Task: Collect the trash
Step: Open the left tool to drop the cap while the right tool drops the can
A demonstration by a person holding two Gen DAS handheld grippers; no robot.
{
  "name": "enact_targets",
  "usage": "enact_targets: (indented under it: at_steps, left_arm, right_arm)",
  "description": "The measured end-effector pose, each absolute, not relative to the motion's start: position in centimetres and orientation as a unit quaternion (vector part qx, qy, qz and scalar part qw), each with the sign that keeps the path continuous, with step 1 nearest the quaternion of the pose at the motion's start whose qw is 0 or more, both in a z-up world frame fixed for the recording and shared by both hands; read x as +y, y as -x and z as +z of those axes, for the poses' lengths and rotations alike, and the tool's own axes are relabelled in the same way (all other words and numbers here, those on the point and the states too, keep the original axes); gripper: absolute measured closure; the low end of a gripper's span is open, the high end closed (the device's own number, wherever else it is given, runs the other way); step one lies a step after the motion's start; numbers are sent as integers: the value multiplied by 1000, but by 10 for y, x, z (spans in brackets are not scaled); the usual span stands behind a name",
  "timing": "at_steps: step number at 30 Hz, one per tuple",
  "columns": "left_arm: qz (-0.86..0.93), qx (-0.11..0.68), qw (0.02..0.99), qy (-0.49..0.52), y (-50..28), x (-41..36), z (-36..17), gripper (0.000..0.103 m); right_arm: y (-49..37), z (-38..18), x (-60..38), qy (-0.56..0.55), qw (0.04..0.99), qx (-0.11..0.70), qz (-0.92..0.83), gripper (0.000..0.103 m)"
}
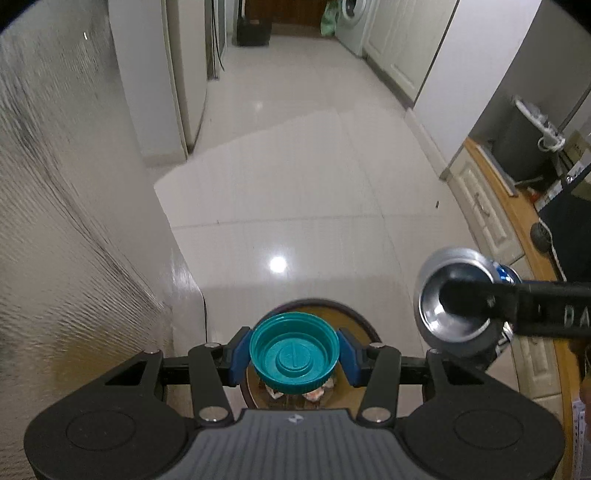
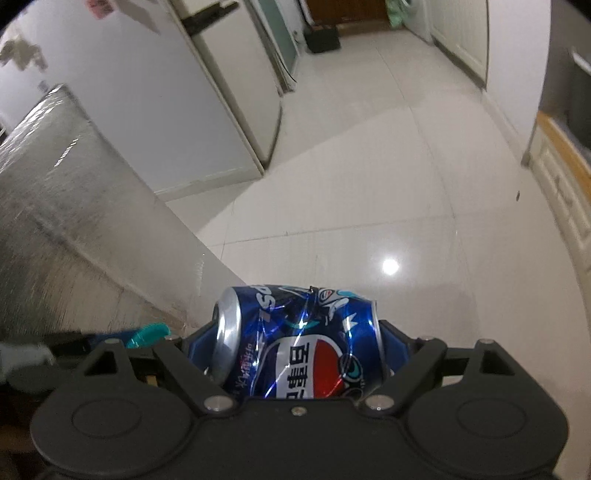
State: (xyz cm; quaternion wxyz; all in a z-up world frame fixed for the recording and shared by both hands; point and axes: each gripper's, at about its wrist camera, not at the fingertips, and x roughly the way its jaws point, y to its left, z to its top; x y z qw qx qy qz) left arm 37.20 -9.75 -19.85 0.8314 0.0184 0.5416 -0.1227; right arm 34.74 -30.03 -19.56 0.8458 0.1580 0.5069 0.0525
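- Teal bottle cap (image 1: 294,355) sits pinched in the left gripper (image 1: 294,356), jaws closed on its rim, open side facing the camera.
- Directly below the cap: a round brown bin (image 1: 364,326), scraps inside.
- Right gripper (image 2: 295,354) clamps a crushed blue cola can (image 2: 299,343), long axis lying across the jaws, hanging just right of the bin.
- Glossy tiled floor (image 1: 295,177) beyond; nothing blocks the drop.

Washing machine (image 1: 354,22), perhaps; glossy floor (image 1: 314,177)

Glossy white tiled floor (image 1: 295,155) with a ceiling-light glare, pale refrigerator (image 2: 236,85), distant washing machine (image 1: 354,22).
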Motion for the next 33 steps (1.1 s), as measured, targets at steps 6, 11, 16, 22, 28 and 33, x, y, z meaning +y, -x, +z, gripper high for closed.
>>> enact_targets:
  at_steps: [6, 11, 16, 22, 28, 33]
  left_arm:
    - [-115, 571, 812, -25, -380, -92, -223, 53]
    - [-116, 580, 806, -23, -387, -88, -232, 53]
    - [-114, 596, 795, -27, -389, -90, -246, 52]
    - [-114, 602, 790, -20, -394, -92, -259, 52]
    - [-122, 612, 782, -19, -396, -96, -271, 52]
    - [-140, 614, 777, -16, -397, -104, -276, 50]
  right_arm:
    - [-364, -232, -297, -171, 822, 543, 31, 14]
    - [-371, -257, -299, -180, 815, 550, 28, 14]
    - [-377, -272, -296, -179, 808, 560, 32, 13]
    - [-381, -272, -300, -215, 813, 541, 26, 0]
    - [-380, -278, -310, -209, 802, 560, 14, 0]
    - [-376, -282, -315, -171, 796, 580, 14, 0]
